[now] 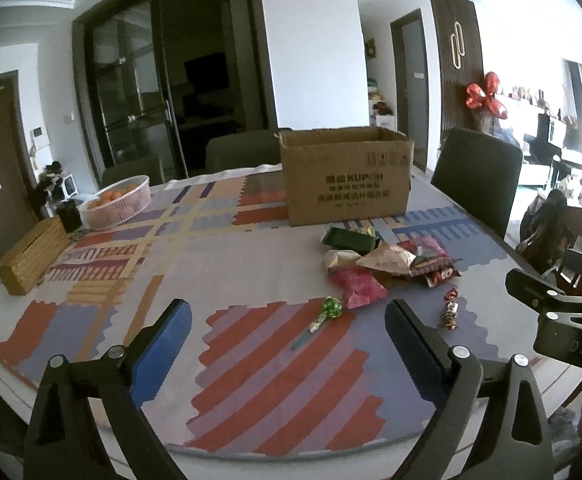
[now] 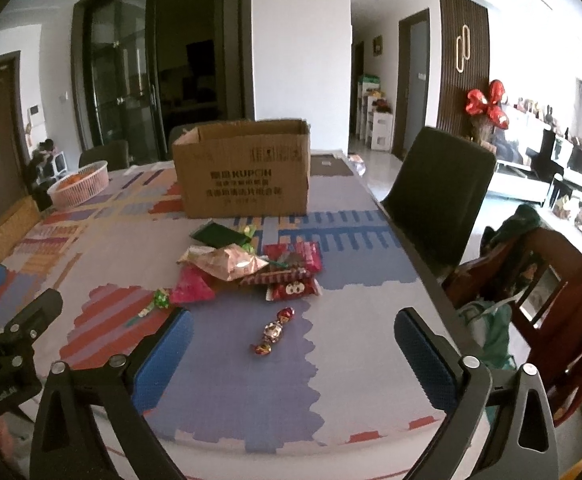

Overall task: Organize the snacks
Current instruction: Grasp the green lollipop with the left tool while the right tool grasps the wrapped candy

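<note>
A pile of snack packets (image 1: 387, 260) (image 2: 251, 264) lies on the patterned tablecloth in front of an open cardboard box (image 1: 347, 176) (image 2: 243, 168). A green lollipop (image 1: 327, 312) (image 2: 159, 300) and a wrapped candy string (image 1: 449, 308) (image 2: 275, 330) lie nearer to me. My left gripper (image 1: 289, 332) is open and empty, just short of the lollipop. My right gripper (image 2: 293, 340) is open and empty, with the candy string between its fingers' line of view. Each gripper's body shows at the edge of the other view.
A pink basket of oranges (image 1: 117, 202) (image 2: 79, 184) and a woven tissue box (image 1: 31, 256) (image 2: 9, 228) stand at the table's left. Dark chairs (image 1: 475, 180) (image 2: 439, 196) line the right and far sides. A red wooden chair with bags (image 2: 539, 304) is close on the right.
</note>
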A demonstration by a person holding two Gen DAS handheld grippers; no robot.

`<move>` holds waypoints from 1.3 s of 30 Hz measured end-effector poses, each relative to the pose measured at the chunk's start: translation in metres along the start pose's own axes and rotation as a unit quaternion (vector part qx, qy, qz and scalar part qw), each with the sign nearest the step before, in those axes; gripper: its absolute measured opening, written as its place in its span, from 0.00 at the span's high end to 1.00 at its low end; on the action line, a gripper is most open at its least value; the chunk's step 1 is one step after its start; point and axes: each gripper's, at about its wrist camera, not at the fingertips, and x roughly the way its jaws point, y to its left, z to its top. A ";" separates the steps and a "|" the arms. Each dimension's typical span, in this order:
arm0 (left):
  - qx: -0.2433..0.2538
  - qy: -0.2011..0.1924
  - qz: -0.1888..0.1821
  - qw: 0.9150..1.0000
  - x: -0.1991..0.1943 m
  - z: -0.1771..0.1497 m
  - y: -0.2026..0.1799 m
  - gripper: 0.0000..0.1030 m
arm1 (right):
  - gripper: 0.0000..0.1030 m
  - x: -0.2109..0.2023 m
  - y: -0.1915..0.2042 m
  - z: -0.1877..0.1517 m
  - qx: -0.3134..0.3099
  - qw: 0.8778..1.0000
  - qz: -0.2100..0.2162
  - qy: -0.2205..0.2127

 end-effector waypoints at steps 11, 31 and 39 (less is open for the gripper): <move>0.029 0.043 -0.020 0.998 0.058 0.005 -0.006 0.21 | 0.22 0.053 0.005 -0.001 -0.006 0.997 0.015 0.072; 0.057 0.133 -0.074 0.987 0.146 -0.005 -0.023 0.55 | 0.51 0.126 0.010 -0.012 -0.002 0.984 0.045 0.170; 0.045 0.159 -0.096 0.982 0.166 -0.008 -0.024 0.66 | 0.65 0.137 0.012 -0.014 -0.003 0.982 0.054 0.183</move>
